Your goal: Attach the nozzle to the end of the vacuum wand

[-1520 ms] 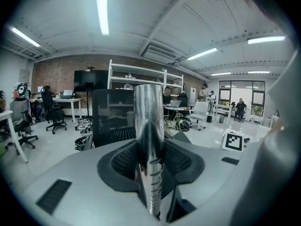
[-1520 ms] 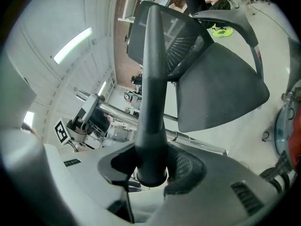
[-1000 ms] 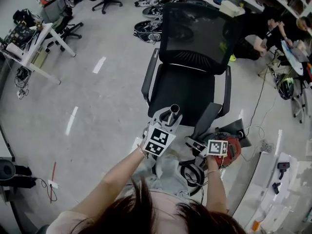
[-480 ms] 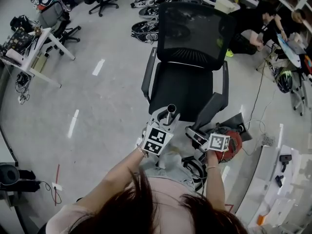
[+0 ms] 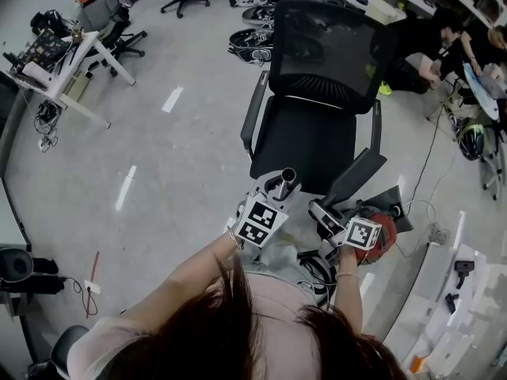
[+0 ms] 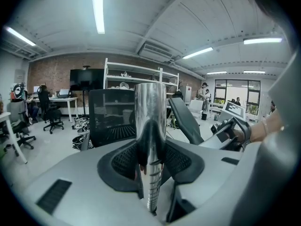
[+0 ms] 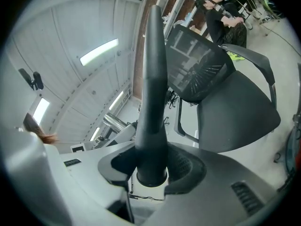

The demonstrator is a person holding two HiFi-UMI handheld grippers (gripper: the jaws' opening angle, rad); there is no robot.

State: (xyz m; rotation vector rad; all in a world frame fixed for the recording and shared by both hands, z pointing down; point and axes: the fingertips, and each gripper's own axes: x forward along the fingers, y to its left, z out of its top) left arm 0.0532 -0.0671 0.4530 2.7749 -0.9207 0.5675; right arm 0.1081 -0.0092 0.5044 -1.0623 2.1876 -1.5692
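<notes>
The shiny metal vacuum wand (image 5: 283, 182) stands nearly upright in front of me, its open end up. My left gripper (image 5: 275, 196) is shut on the wand (image 6: 150, 126), which fills the gap between the jaws. My right gripper (image 5: 329, 216) is shut on the round base of the long black nozzle (image 5: 356, 176), whose flat tip slants up and away. In the right gripper view the nozzle (image 7: 153, 93) rises between the jaws, with the wand (image 7: 114, 122) a short way to its left. Wand and nozzle are apart. The red vacuum body (image 5: 382, 240) lies under my right hand.
A black mesh office chair (image 5: 317, 93) stands right beyond both grippers. The vacuum's hose (image 5: 313, 269) coils on the floor by my legs. A white bench (image 5: 467, 291) is at the right, a desk (image 5: 59, 70) far left, and people sit at the back right.
My right gripper has risen with the nozzle and tilted it more upward. The left gripper has drifted slightly with the wand. Both grips are unchanged.
</notes>
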